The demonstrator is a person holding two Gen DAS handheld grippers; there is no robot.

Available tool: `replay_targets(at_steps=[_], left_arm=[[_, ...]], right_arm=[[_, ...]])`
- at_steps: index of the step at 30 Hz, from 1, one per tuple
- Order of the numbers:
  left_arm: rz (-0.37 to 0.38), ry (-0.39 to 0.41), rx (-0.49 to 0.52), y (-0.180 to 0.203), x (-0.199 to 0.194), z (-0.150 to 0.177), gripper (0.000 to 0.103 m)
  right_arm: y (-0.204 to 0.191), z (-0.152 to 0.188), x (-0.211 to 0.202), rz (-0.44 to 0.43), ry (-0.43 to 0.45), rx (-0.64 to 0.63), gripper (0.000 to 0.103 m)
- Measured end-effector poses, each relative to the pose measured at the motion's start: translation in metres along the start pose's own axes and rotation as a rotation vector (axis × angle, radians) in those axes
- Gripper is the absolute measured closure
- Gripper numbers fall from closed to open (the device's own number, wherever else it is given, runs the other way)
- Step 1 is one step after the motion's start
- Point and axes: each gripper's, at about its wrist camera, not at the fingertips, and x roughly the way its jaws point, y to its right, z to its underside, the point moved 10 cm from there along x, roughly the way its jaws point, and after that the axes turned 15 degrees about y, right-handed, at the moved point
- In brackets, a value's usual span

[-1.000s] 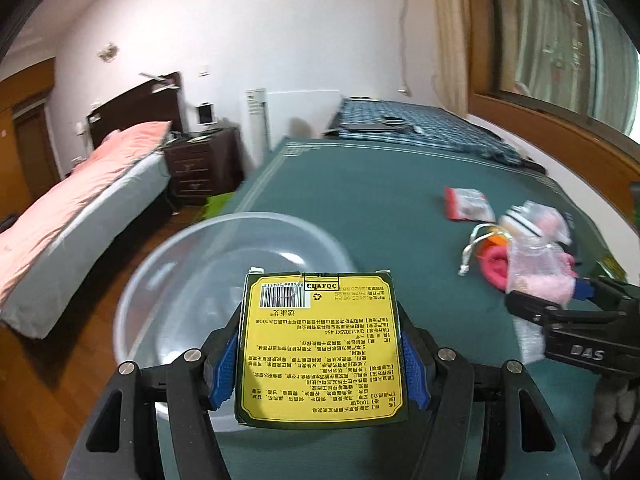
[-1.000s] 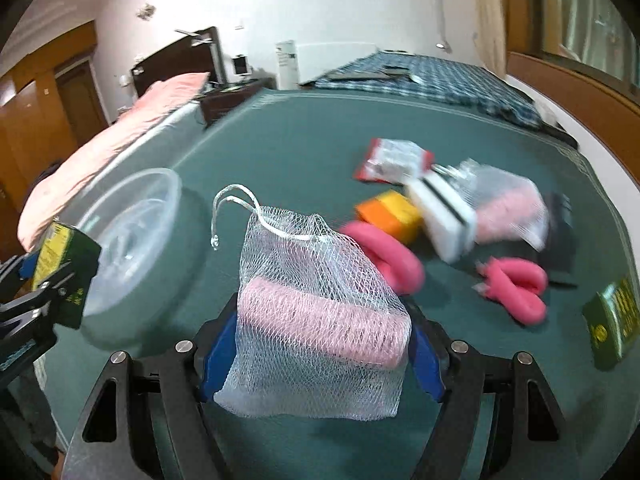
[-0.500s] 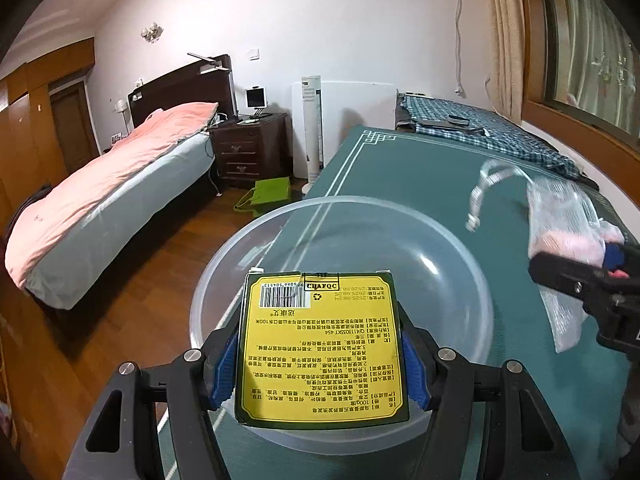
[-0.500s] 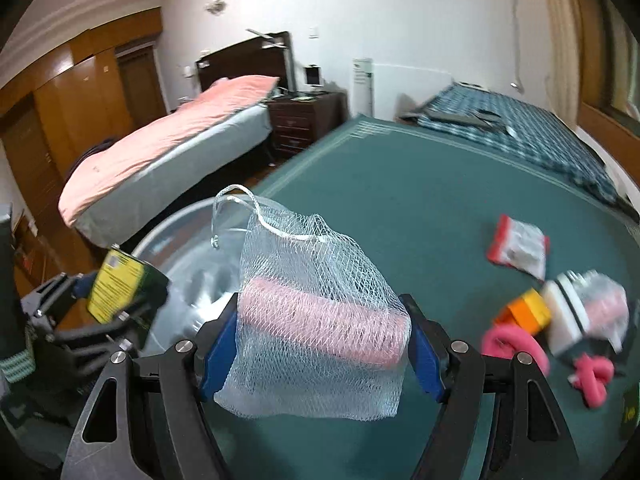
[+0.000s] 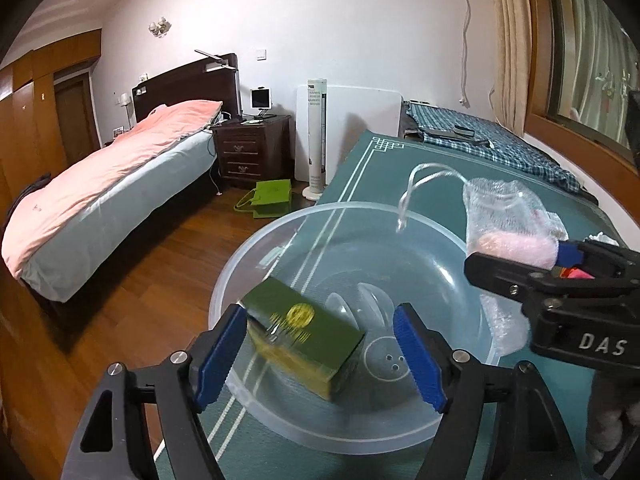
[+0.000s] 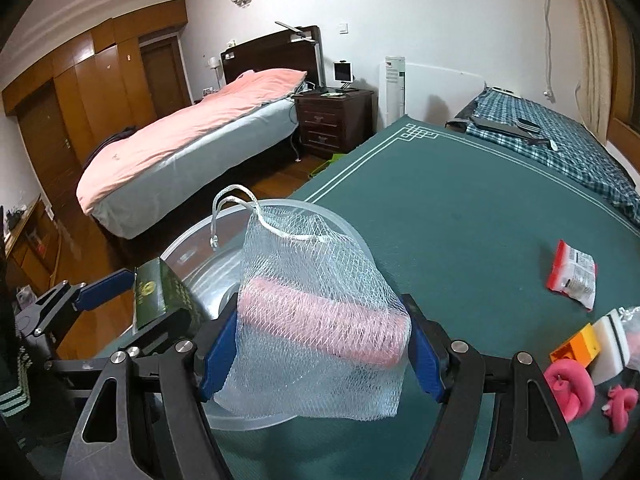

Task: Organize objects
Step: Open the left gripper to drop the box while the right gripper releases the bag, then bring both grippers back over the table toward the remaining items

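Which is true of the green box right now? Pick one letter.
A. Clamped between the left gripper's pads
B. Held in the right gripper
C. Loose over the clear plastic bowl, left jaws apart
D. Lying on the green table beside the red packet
C: the green box sits tilted and blurred over the clear plastic bowl, with the left gripper spread wide and its pads clear of it.

Both grippers have a black plastic frame with triangular cut-outs, silver round screws at the joints and blue ribbed pads on the fingers (image 5: 418, 356). The right gripper (image 6: 320, 350) carries white letters "DAS" on its side. A dark knitted cuff with pale green stripes shows beside the left gripper (image 5: 320, 354)
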Motion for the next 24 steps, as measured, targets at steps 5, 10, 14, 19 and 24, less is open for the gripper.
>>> replay_targets(at_steps=[5, 10, 14, 19, 24], left_arm=[[-0.003, 0.013, -0.013, -0.004, -0.001, -0.006, 0.024], [-0.006, 0.019, -0.018, -0.005, -0.002, -0.007, 0.024], [-0.010, 0.022, -0.021, -0.005, -0.005, -0.008, 0.024], [-0.007, 0.031, -0.023, -0.004, -0.010, -0.009, 0.024], [0.012, 0.029, -0.020, 0.005, -0.012, -0.008, 0.024]], right_arm=[[-0.003, 0.001, 0.003, -0.013, -0.001, 0.009, 0.027], [-0.002, -0.001, 0.004, -0.031, 0.002, 0.024, 0.023], [-0.001, -0.004, 0.002, -0.042, 0.015, 0.041, 0.021], [0.002, -0.006, -0.004, -0.037, 0.026, 0.059, 0.021], [0.018, 0.000, -0.013, -0.009, 0.028, 0.103, 0.021]])
